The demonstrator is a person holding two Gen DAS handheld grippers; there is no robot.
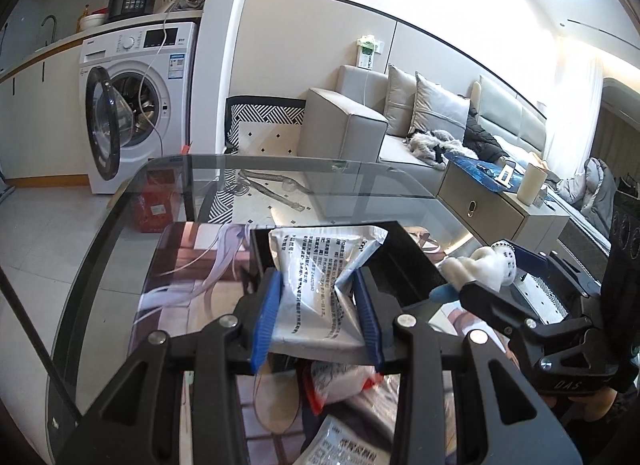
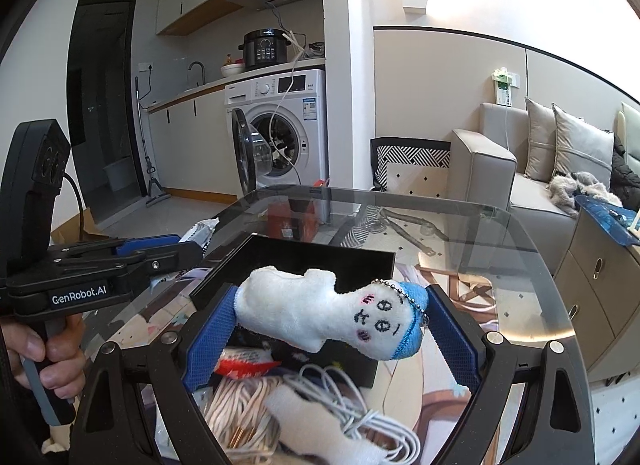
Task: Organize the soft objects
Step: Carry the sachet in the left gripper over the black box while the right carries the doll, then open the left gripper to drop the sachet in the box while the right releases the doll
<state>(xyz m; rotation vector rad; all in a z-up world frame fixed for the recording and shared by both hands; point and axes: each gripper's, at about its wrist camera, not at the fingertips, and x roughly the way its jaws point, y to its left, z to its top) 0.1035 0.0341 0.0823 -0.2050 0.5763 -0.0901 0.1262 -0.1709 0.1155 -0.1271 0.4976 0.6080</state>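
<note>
Nearest, below the glass table [image 2: 500, 225], a shelf holds a loose coil of cord [image 2: 352, 405] and some packets, unsorted.

The right gripper [image 2: 332, 325] is clamped on a small white plush [image 2: 320, 311], which spans crosswise between the blue pads [image 2: 208, 345]. Its long axis runs left to right, the blue-capped face end toward the right pad, the body end toward the left. It looks feather-light and squashy; I'd judge it safest pinched across the thick middle, since the bead chain [image 2: 404, 291] at its head could snag.

The left gripper [image 1: 316, 305] is closed on a white foil pouch [image 1: 316, 273], which creases between the jaws. The pouch lies lengthwise, pointing away from the gripper into the black tray [image 1: 400, 241]. It seems light, crinkly and slick, so a grip near its middle looks wise.

Beyond the table stand a washer [image 2: 280, 129] with its door open and a grey sofa [image 2: 500, 169].
</note>
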